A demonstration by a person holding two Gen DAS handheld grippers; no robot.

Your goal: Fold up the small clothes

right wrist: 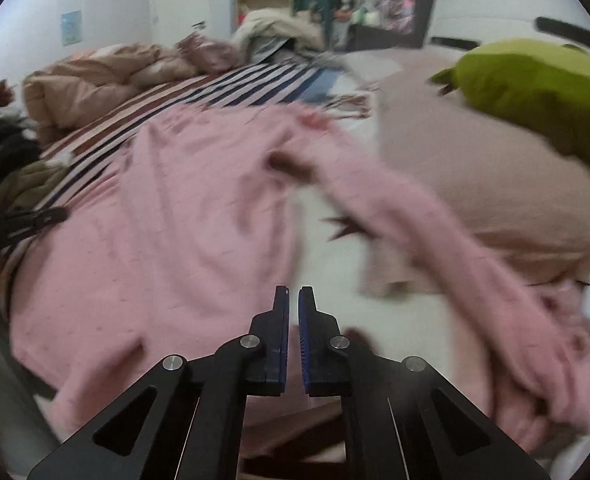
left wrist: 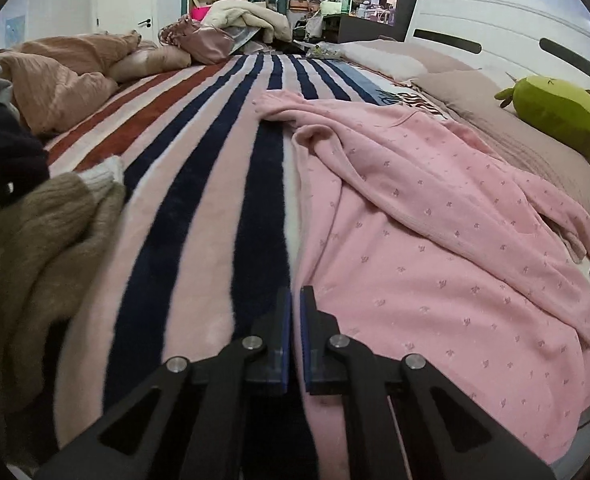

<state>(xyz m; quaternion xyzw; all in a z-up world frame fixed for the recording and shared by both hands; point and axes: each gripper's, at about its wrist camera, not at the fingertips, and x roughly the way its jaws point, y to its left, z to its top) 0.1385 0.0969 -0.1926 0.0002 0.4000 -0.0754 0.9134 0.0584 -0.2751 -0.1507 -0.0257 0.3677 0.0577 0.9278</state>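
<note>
On the bed, near its head end, your pink top (left wrist: pixel 435 216) lies spread over the striped blanket (left wrist: pixel 215 184), so it is on a soft flat place where you can fold it. One sleeve (right wrist: pixel 435 240) of the top runs out toward the beige pillow (right wrist: pixel 495 184), away from the body of the top, and it looks like the part you need to bring in. Your left gripper (left wrist: pixel 296 294) sits low at the near edge of the bed, right where the pink cloth meets a dark stripe. Its fingers are almost together with only a thin gap, and you hold nothing in them. Your right gripper (right wrist: pixel 293 294) hangs above the bed between the body of the top and the sleeve. Its fingers are nearly closed too, with nothing between them. That view is blurry, so small things are hard to tell. A green plush toy (left wrist: pixel 567 120) rests on the pillow, off to the side. A brown knit (left wrist: pixel 35 248) waits in a heap by the other edge, maybe for later.
</note>
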